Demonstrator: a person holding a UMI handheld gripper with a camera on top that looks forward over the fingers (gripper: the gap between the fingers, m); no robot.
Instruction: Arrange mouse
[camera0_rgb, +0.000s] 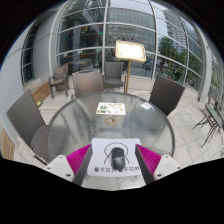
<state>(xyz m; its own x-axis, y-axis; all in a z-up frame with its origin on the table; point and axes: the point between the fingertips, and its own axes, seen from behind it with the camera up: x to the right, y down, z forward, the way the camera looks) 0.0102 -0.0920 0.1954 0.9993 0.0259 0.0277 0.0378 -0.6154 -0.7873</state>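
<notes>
The tongs (118, 163) are spread wide, with one pink pad (76, 160) on each side. Between the fingers, with free space on both sides, a black mouse (118, 159) lies on a white sheet (117, 160) with a circle and a line of text. The sheet lies on a round glass table (105, 125). Farther on the table is a colourful card (111, 108). Chairs (88, 82) stand around the table. Beyond them is a sign (128, 50) on a stand, then a glass wall (110, 30).
</notes>
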